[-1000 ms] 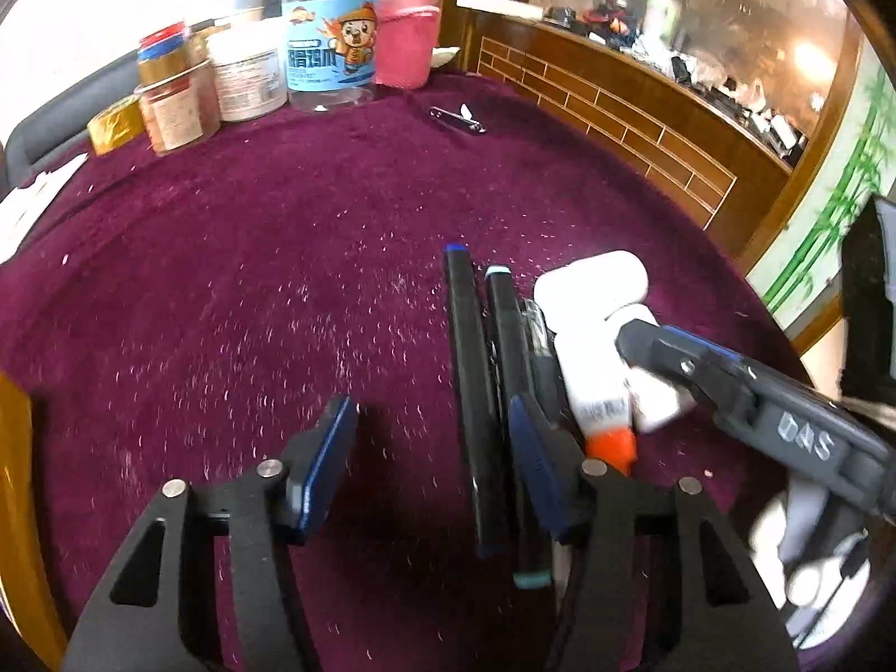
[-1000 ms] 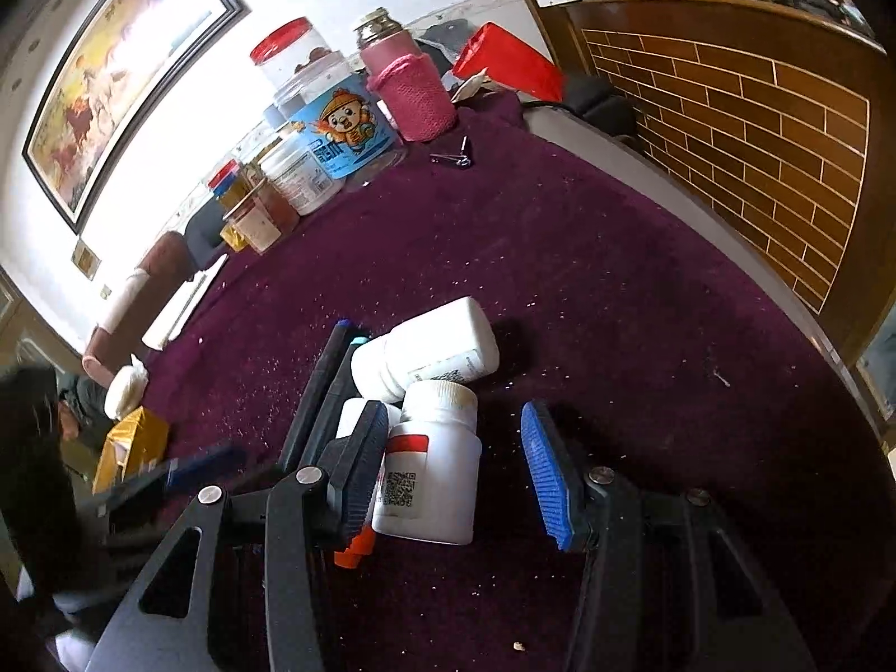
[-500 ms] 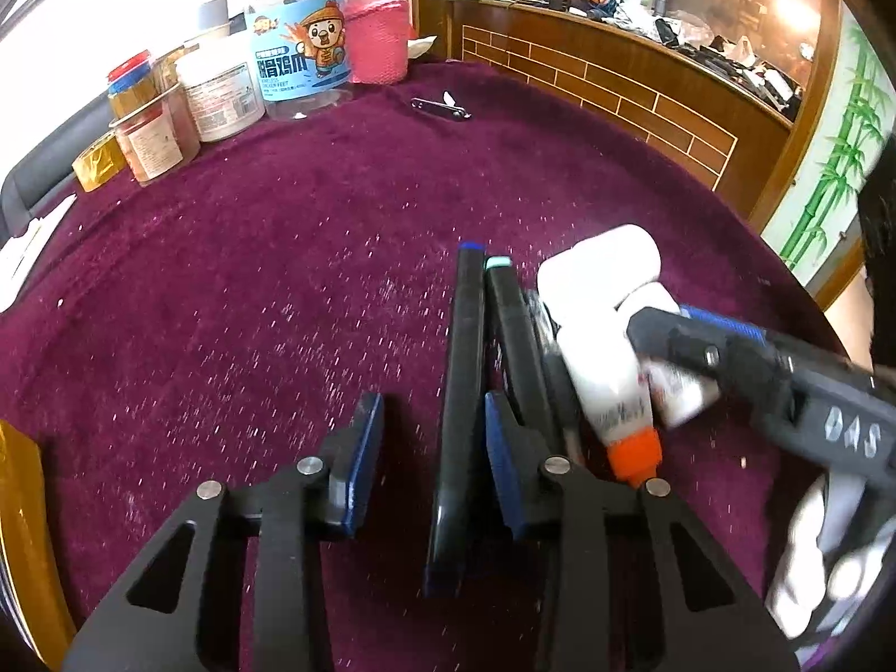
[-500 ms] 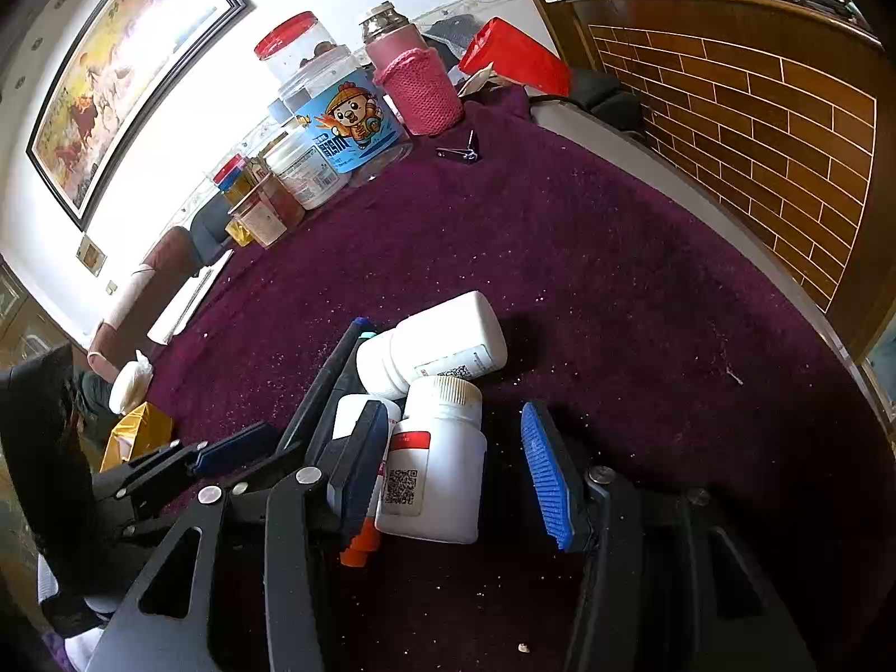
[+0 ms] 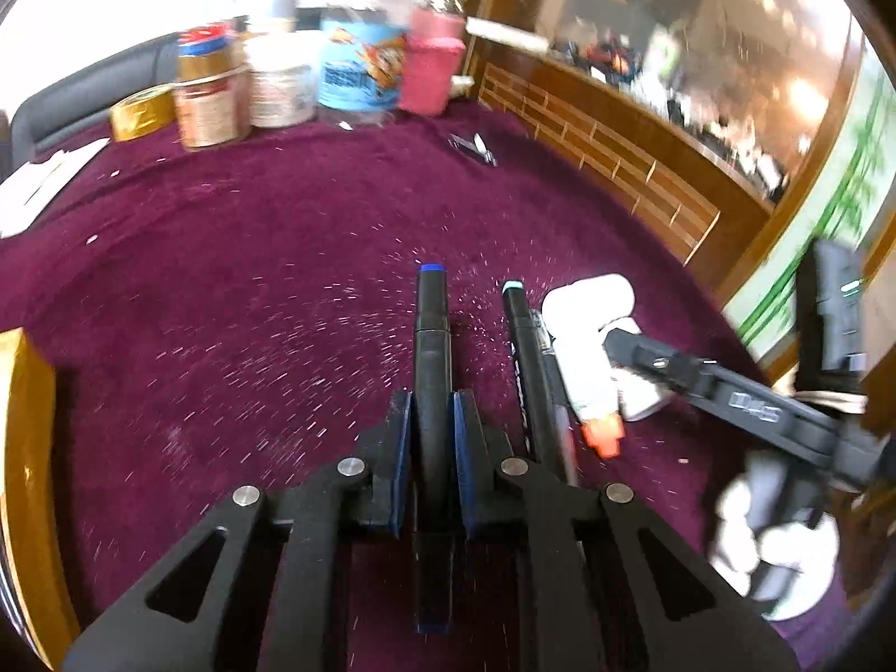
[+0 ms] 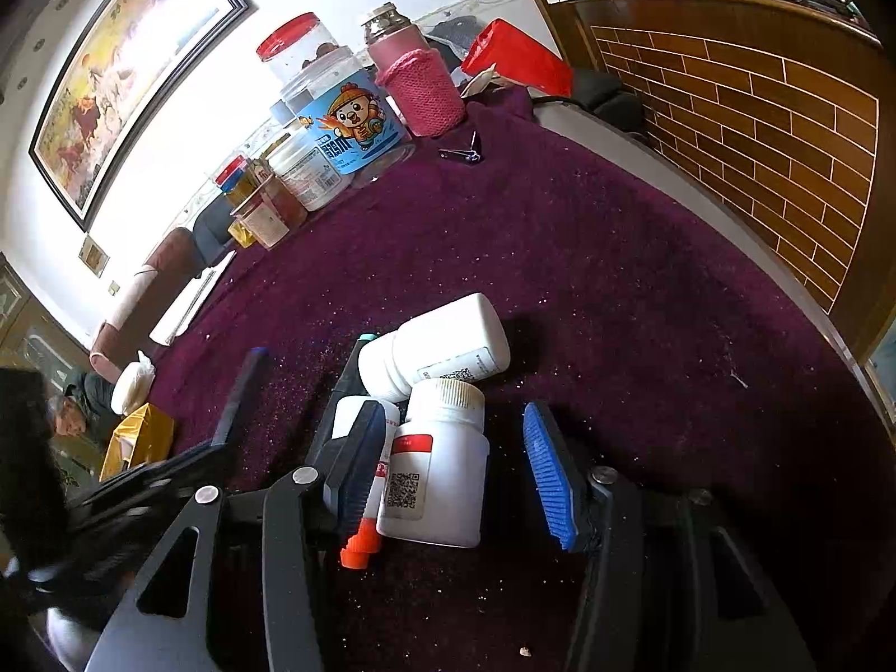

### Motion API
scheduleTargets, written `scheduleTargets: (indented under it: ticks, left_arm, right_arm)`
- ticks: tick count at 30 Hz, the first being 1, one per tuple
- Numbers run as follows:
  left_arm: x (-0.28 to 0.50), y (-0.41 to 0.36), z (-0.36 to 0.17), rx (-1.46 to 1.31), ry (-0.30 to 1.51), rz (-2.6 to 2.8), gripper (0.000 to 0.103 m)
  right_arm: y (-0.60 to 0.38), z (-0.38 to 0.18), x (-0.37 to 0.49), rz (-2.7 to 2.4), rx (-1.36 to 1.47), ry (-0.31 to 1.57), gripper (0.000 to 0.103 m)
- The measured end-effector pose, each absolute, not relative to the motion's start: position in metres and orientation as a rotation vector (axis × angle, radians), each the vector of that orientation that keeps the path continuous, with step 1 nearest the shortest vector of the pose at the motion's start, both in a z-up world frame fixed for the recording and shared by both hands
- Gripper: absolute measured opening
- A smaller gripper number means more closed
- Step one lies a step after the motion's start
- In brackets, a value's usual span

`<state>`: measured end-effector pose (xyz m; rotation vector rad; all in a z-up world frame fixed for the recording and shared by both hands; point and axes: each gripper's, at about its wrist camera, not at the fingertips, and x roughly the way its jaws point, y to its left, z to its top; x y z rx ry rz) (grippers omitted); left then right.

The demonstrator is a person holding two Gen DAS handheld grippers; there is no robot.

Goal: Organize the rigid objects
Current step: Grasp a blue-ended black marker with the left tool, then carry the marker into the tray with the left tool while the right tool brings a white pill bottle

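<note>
My left gripper [image 5: 431, 425] is shut on a black marker with a blue end cap [image 5: 431, 336], lifted off the purple cloth and apart from the pile. A second black marker with a teal cap [image 5: 523, 347] lies beside a white glue bottle with an orange cap [image 5: 588, 386]. My right gripper [image 6: 453, 470] is open around an upright white pill bottle with a red label [image 6: 437, 476]. Another white bottle [image 6: 437, 353] lies on its side just behind it. The held marker also shows in the right wrist view [image 6: 241, 392].
Jars and tins stand at the table's far edge: a blue cartoon tub [image 6: 347, 129], a pink knitted flask [image 6: 420, 78], smaller jars [image 5: 207, 95]. Nail clippers [image 6: 465, 152] lie near them. A yellow box [image 5: 22, 448] sits left. A wooden brick-pattern counter [image 6: 756, 112] borders the right.
My left gripper closed on the blue-capped marker and pulled it left and up, away from the teal-capped marker and bottles. The right gripper stayed open around the pill bottle.
</note>
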<state>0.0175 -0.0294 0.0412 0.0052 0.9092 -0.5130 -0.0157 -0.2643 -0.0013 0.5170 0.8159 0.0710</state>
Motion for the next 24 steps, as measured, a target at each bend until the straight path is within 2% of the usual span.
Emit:
scheduleTargets:
  ticks: [11, 12, 13, 18, 24]
  left_arm:
    - [-0.037, 0.083, 0.084, -0.186, 0.811, -0.44, 0.012]
    - [-0.04, 0.096, 0.084, -0.198, 0.808, -0.42, 0.012]
    - [-0.045, 0.113, 0.084, -0.214, 0.803, -0.391, 0.012]
    - [-0.062, 0.194, 0.074, -0.302, 0.795, -0.225, 0.012]
    - [-0.066, 0.268, 0.044, -0.376, 0.869, -0.033, 0.012]
  right_arm:
    - [-0.249, 0.004, -0.021, 0.023, 0.41, 0.86, 0.047]
    - [-0.247, 0.005, -0.022, 0.018, 0.394, 0.867, 0.045]
    - [-0.244, 0.006, -0.022, 0.014, 0.374, 0.876, 0.032]
    - [-0.246, 0.014, -0.035, 0.051, 0.414, 0.886, 0.031]
    - [-0.205, 0.056, -0.051, 0.191, 0.4, 0.843, 0.031]
